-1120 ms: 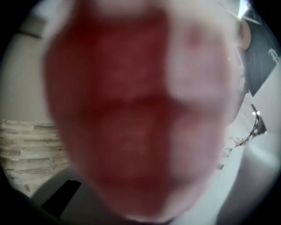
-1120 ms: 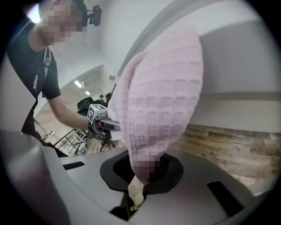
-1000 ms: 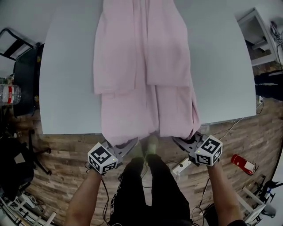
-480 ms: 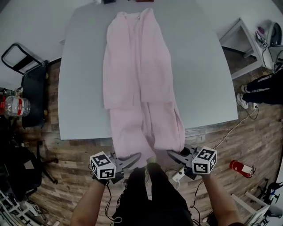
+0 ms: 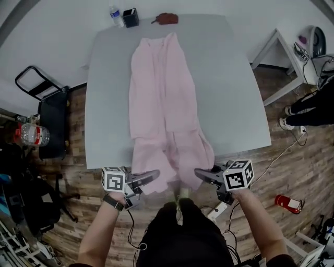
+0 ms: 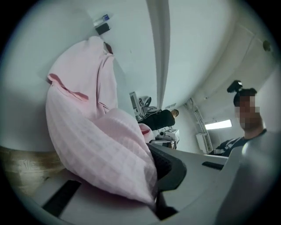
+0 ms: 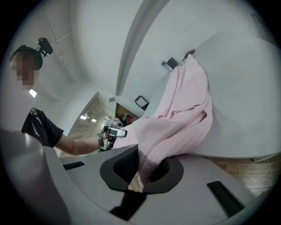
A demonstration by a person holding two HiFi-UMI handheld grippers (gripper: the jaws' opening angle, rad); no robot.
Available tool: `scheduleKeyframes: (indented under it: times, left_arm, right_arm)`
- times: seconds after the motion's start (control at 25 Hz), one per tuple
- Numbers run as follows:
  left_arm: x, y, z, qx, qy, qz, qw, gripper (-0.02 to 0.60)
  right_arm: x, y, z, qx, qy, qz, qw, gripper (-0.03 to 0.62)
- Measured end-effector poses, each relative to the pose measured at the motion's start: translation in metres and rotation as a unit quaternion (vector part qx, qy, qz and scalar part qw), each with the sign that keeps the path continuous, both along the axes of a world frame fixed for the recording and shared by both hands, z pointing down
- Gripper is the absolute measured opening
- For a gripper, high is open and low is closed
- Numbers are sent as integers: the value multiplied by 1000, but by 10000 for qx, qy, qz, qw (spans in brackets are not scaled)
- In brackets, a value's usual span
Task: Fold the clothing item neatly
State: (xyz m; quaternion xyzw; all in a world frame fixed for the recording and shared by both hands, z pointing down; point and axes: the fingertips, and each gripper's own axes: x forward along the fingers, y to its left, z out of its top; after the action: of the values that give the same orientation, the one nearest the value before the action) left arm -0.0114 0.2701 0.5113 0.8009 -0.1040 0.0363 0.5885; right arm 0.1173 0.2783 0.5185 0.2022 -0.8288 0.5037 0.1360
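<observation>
Both our grippers have come up since a second ago, lifting the near hem (image 5: 169, 174) so that less cloth hangs below the table edge. Nearest us, the left gripper (image 5: 151, 176) is clamped on the hem's left corner and the right gripper (image 5: 201, 174) on its right corner, with cloth pinched between each pair of jaws. Beyond them the pink garment (image 5: 162, 99) lies lengthwise along the grey table (image 5: 229, 94). With the hem raised and taut, we judge it ready to carry forward over the body for the fold. A bottle (image 5: 116, 14) and a black holder (image 5: 130, 17) stand at the far edge.
</observation>
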Motion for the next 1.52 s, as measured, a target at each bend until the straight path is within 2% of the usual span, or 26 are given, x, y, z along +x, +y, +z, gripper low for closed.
scheduleKeyframes:
  times: [0.12,0.2,0.36,0.6,0.88,0.96,1.0,1.08,1.16,1.24,1.32,1.4,1.48,1.52]
  left_arm:
    - [-4,-18,-10,-341,-19,-182,9993,12]
    - [-10,-37,-14,-704,-29,-450,9965,12]
    - [-9,-78,-32,-1253,312,-752,9888,12]
    - [-11,-139,-44,-1596,635,-740,9824,12]
    - [-28,-240,-50,-1947,1028,-711,9729,12]
    - [-32,-262,-47,-1992,1012,-641,9726,12]
    - [-34,-271,-42,-2002,939,-591,9734,20]
    - [-38,-286,-27,-2038,747,-548,9746,117]
    - [-42,-298,-7,-2095,581,-621,9741,152]
    - [-44,-310,9,-2176,589,-823,9708,163]
    - [-44,-326,12,-2326,880,-1163,9616,163]
    - [-46,-344,9,-2355,1197,-1533,9522,163]
    - [-52,-357,10,-2349,1314,-1863,9449,163]
    - [-56,-360,13,-2366,1248,-1952,9436,163]
  right_arm:
    - [4,-11,-8,-200,94,-88,9997,32]
    - [5,-29,-17,-299,101,-63,9995,32]
    - [3,-69,-36,-395,143,-13,9991,32]
    - [-4,-139,-55,-545,68,103,9984,32]
    - [-17,-235,-59,-740,-53,384,9965,32]
    - [-14,-260,-54,-983,-139,512,9937,32]
    - [-12,-271,-49,-1132,-192,588,9916,32]
    - [-9,-289,-32,-1355,-256,681,9881,34]
    - [-8,-302,-9,-1522,-243,728,9854,34]
    - [-8,-313,10,-1692,-292,853,9814,43]
    - [-10,-327,18,-1833,-480,1052,9762,158]
    - [-10,-338,16,-1907,-776,1109,9723,189]
    - [-9,-336,9,-1950,-1121,838,9708,193]
    - [-7,-331,5,-1970,-1246,585,9707,192]
